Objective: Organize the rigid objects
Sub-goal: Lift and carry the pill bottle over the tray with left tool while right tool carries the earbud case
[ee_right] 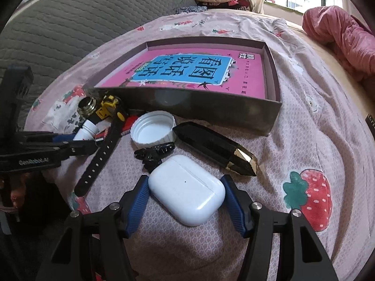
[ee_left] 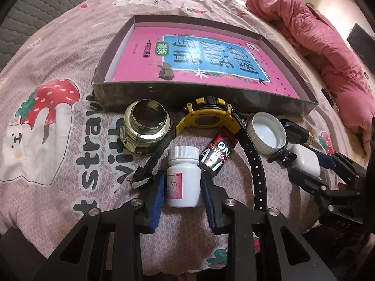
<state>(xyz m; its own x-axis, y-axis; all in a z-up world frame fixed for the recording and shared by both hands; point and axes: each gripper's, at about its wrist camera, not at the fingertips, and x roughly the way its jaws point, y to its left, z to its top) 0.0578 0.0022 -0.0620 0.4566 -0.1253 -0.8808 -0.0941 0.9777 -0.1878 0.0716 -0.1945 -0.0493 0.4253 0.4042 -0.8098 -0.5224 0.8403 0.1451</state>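
Observation:
A white pill bottle (ee_left: 184, 178) stands on the bedsheet between the blue pads of my left gripper (ee_left: 182, 192), which closes around it. A white earbud case (ee_right: 187, 188) lies between the pads of my right gripper (ee_right: 186, 195), which closes around it. Behind them lie a glass jar (ee_left: 145, 126), a yellow and black watch (ee_left: 206, 119), a small red and black can (ee_left: 219, 152), a white cap (ee_right: 153, 132), a black hair clip (ee_right: 152, 153) and a black and gold case (ee_right: 218, 151). A shallow box (ee_left: 201, 98) holds a pink book (ee_left: 194, 56).
All lies on a pink strawberry-print bedsheet (ee_left: 58, 140). A pink quilt (ee_left: 311, 28) is bunched at the right. A grey padded headboard (ee_right: 82, 11) stands at the back left. The right gripper also shows in the left wrist view (ee_left: 311, 171).

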